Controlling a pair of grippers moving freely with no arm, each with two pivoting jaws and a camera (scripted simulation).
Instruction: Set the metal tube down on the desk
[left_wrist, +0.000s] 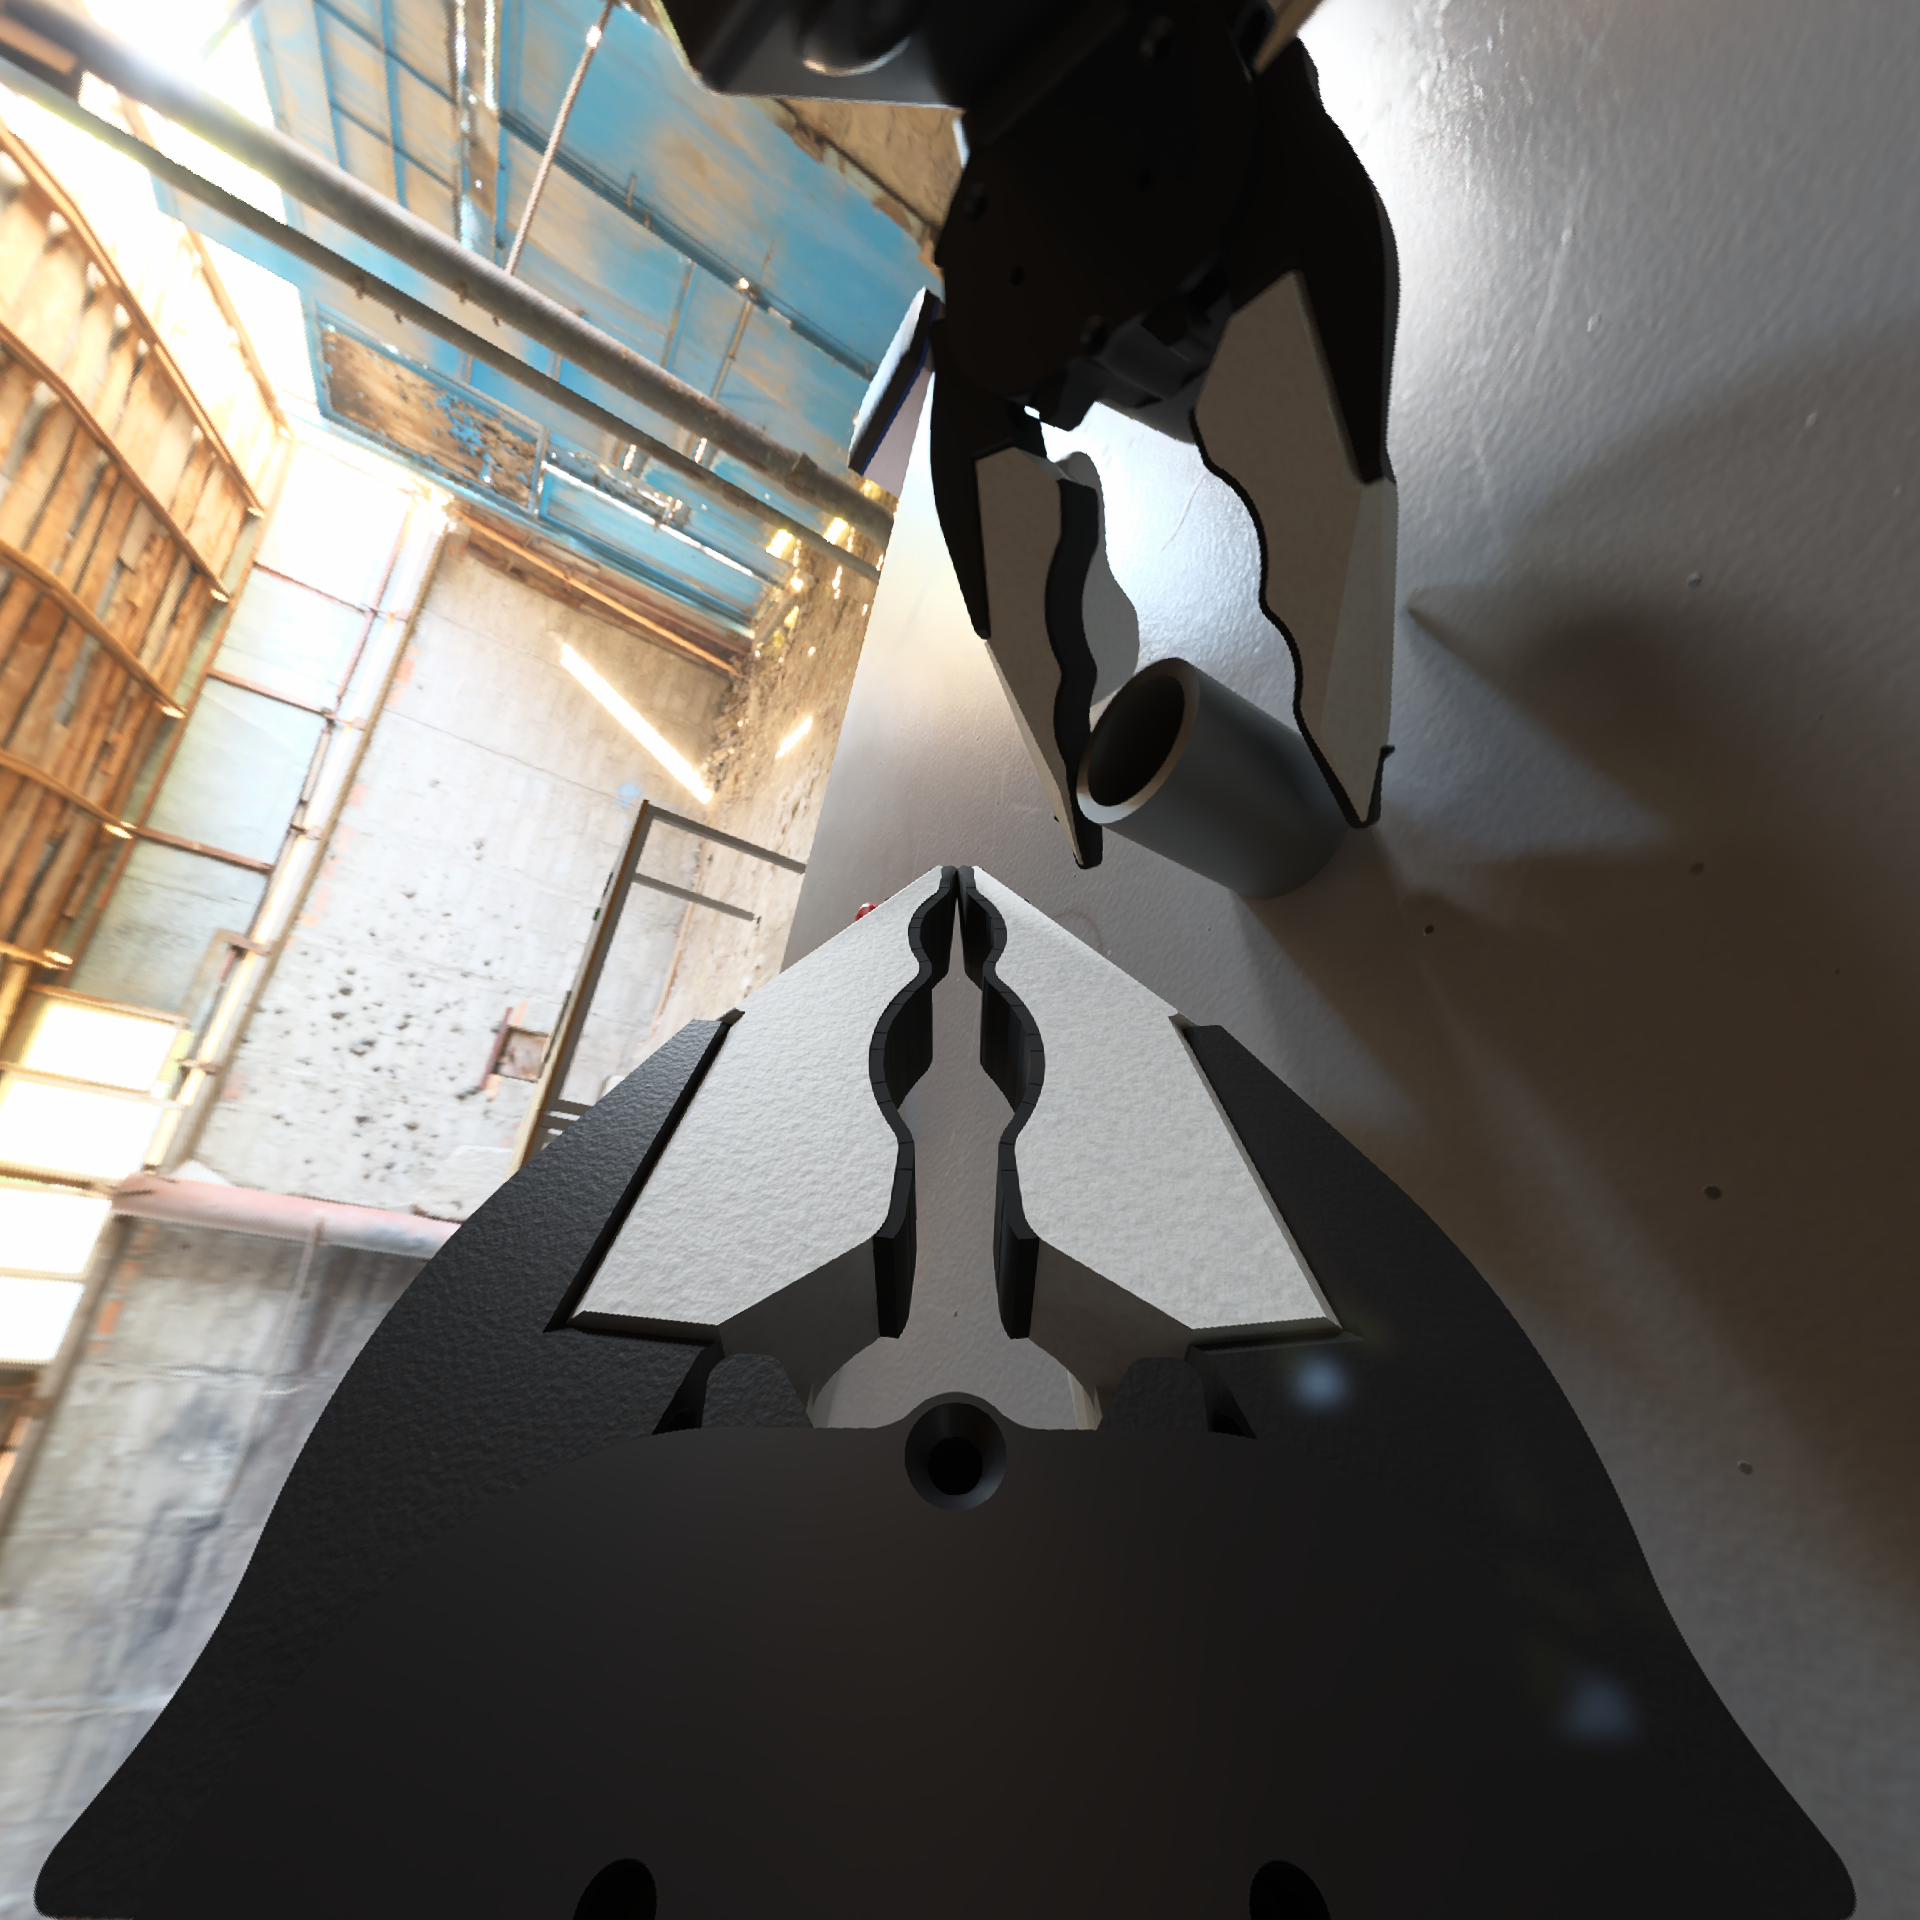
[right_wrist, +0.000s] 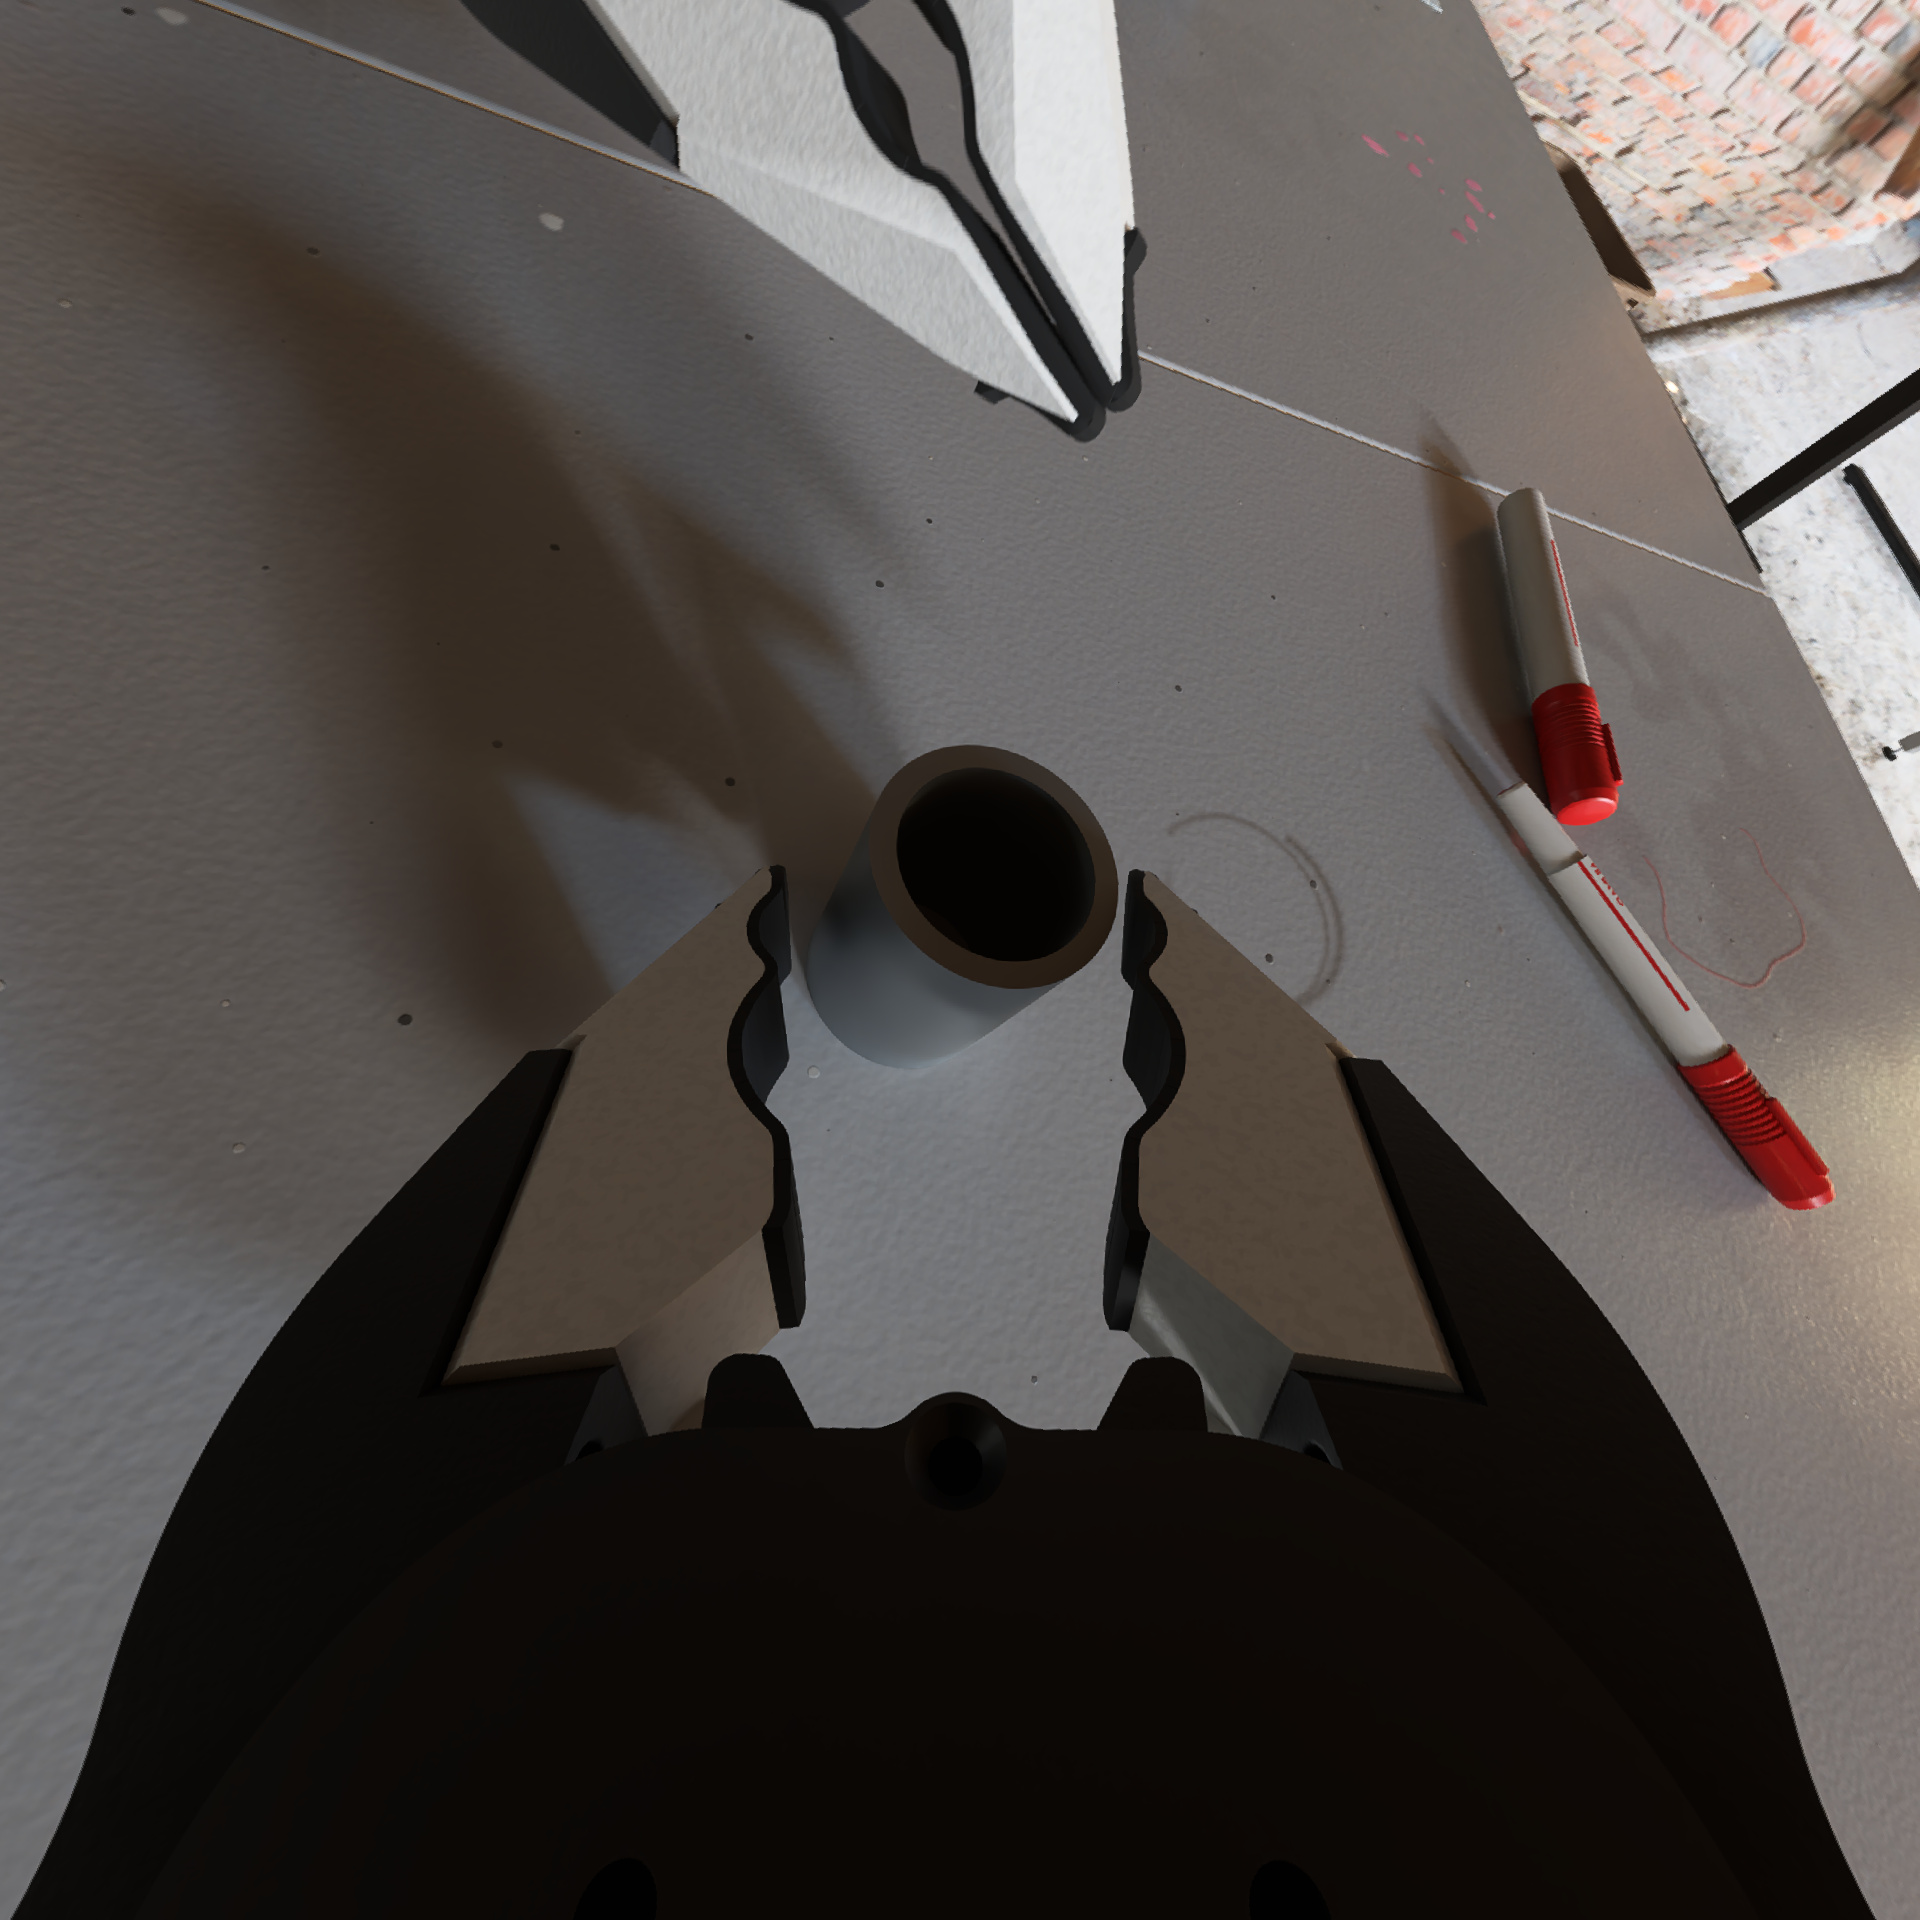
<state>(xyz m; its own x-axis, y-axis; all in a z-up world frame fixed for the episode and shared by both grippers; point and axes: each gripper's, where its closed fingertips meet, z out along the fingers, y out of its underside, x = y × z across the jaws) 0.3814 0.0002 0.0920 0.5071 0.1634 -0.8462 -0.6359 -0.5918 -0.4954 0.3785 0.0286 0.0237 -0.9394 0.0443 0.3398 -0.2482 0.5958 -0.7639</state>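
The short grey metal tube (right_wrist: 894, 997) stands on end on the grey desk (right_wrist: 416, 727), its open end facing up. My right gripper (right_wrist: 956, 888) is open with a finger on either side of the tube. The left finger is close against the tube and the right finger stands clear of it. In the left wrist view the tube (left_wrist: 1236, 800) rests with its end on the desk (left_wrist: 1662, 520) between the open fingers of the right gripper (left_wrist: 1226, 836). My left gripper (left_wrist: 956, 878) is shut and empty, a little off from the tube. It also shows in the right wrist view (right_wrist: 1096, 410).
Two red-capped markers (right_wrist: 1553, 644) (right_wrist: 1642, 966) lie on the desk to the right of the tube. A seam between desk panels (right_wrist: 1351, 426) runs behind it. The desk's edge (right_wrist: 1829, 727) is at the far right. Pen scribbles mark the desk near the markers.
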